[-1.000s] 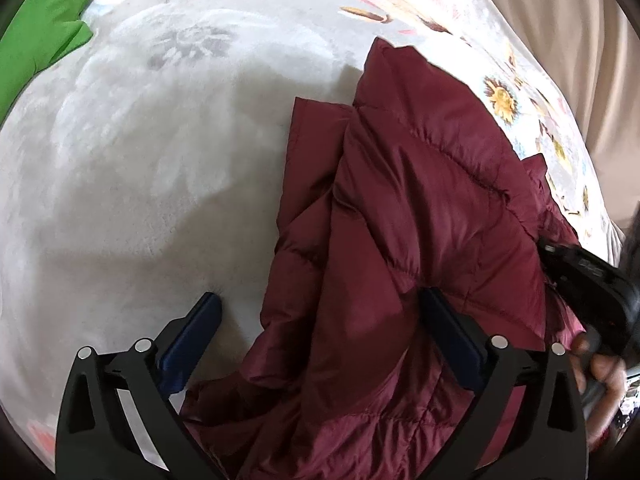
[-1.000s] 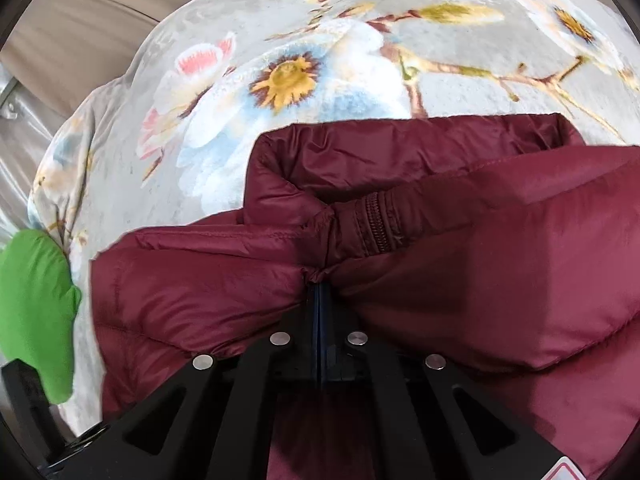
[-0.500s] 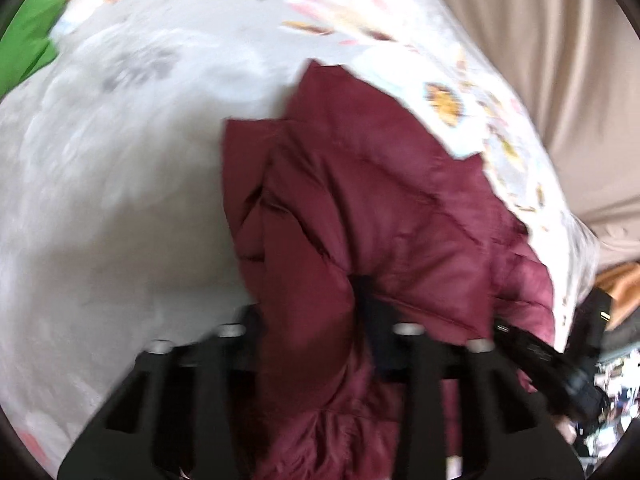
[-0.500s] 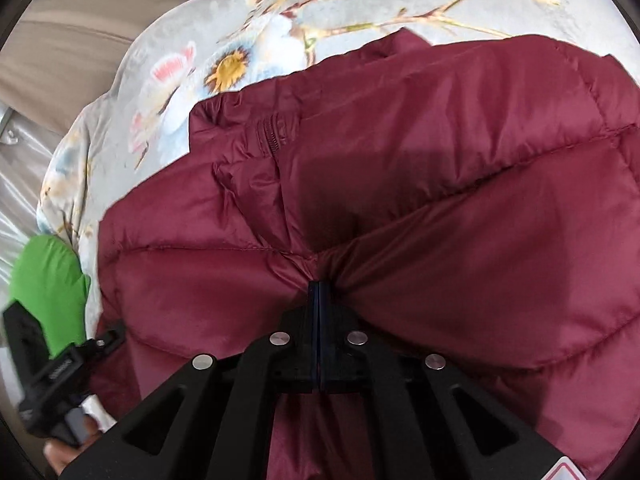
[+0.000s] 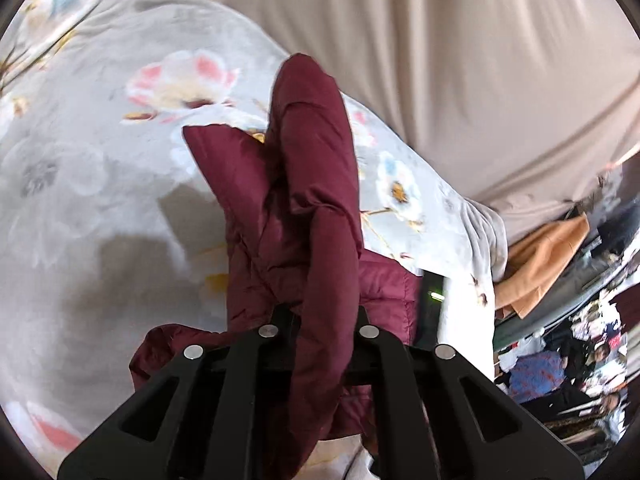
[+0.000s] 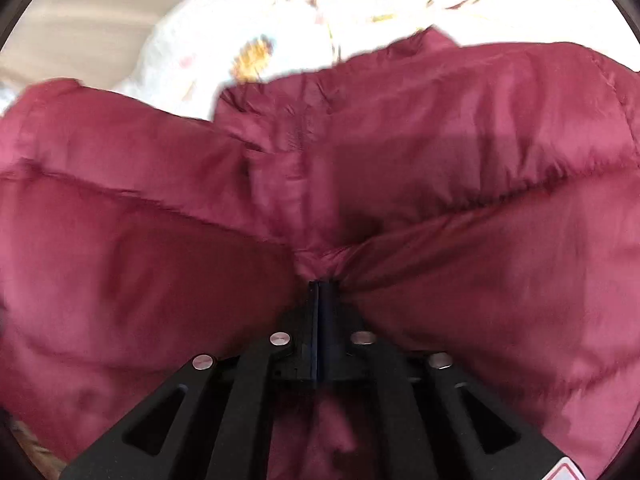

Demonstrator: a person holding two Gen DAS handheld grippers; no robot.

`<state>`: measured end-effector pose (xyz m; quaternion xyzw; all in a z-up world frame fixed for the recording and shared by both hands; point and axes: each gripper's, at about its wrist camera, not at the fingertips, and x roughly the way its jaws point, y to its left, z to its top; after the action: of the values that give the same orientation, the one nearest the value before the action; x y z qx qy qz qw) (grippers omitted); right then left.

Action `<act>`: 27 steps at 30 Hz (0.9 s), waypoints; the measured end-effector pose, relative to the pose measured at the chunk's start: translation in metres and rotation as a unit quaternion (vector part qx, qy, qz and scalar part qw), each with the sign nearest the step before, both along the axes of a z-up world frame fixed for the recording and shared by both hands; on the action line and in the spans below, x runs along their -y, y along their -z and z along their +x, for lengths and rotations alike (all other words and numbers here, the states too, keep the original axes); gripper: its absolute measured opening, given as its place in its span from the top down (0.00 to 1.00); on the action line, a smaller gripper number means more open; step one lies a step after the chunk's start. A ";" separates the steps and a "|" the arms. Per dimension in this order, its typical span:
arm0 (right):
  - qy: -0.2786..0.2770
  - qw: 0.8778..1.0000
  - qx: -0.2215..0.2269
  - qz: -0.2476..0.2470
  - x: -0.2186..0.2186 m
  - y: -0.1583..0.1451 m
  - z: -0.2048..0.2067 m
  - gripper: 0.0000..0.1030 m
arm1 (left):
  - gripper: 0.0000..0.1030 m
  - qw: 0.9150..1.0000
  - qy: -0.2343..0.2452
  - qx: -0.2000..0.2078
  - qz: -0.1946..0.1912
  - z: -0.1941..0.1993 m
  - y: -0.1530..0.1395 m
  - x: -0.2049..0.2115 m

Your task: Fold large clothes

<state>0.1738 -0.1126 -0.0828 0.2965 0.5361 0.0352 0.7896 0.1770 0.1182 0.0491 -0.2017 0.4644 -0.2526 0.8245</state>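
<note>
From the left wrist cam, the left gripper [image 5: 324, 320] is clamped on a bunched fold of the dark maroon quilted puffer jacket [image 5: 304, 184], which rises toward 12 o'clock and hangs above the pale grey floral blanket [image 5: 100, 152]. Only this view gives the surroundings: beige draped fabric [image 5: 460, 60] from 12 to 2 o'clock, an orange-tan cloth [image 5: 544, 256] at 3 o'clock, and a blurry jumble of stuff around 4 o'clock that I can't make out. From the right wrist cam, the right gripper [image 6: 320, 292] has its blue pads pressed together, pinching a gather of the jacket at its tips. Here the jacket fills almost everything, with just a washed-out strip of blanket at 12 o'clock.
</note>
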 end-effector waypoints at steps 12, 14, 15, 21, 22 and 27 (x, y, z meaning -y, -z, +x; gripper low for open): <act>-0.022 0.995 -0.007 0.092 -0.007 0.013 -0.109 0.98 | 0.93 1.000 0.022 -0.006 0.014 -0.016 -0.005 0.043; -0.018 0.994 -0.005 0.110 -0.010 0.025 -0.097 0.98 | 0.93 0.999 0.034 -0.011 0.010 -0.021 -0.003 0.053; -0.018 0.993 -0.004 0.116 -0.011 0.027 -0.094 0.98 | 0.93 0.999 0.042 -0.007 0.017 -0.025 -0.002 0.062; -0.045 0.992 0.003 0.120 -0.021 0.031 -0.067 0.99 | 0.93 0.997 0.066 0.000 0.042 -0.032 0.007 0.098; -0.038 0.992 0.006 0.120 -0.015 0.025 -0.074 0.99 | 0.93 0.997 0.070 0.003 0.045 -0.032 0.007 0.103; 0.080 0.990 0.074 0.086 0.060 -0.024 -0.159 0.98 | 0.93 0.996 0.078 0.008 0.051 -0.031 0.008 0.118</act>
<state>0.0152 -0.1726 -0.0590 0.4020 0.4462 0.0399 0.7986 0.1459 0.0002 0.0407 -0.1205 0.4846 -0.2935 0.8152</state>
